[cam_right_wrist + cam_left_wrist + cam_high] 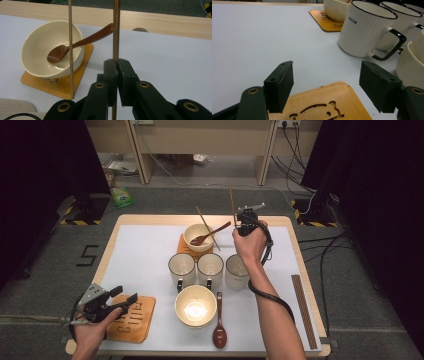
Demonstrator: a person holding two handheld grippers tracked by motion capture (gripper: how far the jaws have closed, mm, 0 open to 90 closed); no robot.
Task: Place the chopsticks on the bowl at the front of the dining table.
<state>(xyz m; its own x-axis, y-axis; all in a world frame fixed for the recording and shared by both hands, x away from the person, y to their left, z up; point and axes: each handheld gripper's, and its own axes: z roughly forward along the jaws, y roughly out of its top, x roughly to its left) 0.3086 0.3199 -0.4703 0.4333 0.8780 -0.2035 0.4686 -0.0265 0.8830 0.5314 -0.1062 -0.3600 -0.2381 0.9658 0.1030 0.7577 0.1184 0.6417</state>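
My right tool (117,67) is clamped on one chopstick (115,30), held upright just beside the far bowl (37,57), where I judge it is bound to join its mate. The second chopstick (70,47) already leans across that bowl's rim, one end on the desk (162,60), and a brown spoon (75,46) rests inside with its handle out over the edge. The bowl sits on a wooden coaster (65,87), so this far setting looks nearly laid. I grip the stick low, which leaves a long free length above the jaws to lower onto the rim.

My left tool (112,302) waits with jaws apart over the near coaster (329,102), holding nothing; I judge it is parked there to take that coaster next. In the high view three mugs (210,269) stand in a row between the two settings. The near bowl (195,306) stands on the bare desk, a spoon (219,327) just to its right. A spare pair of chopsticks (303,310) lies along the right edge, likely for the near place.
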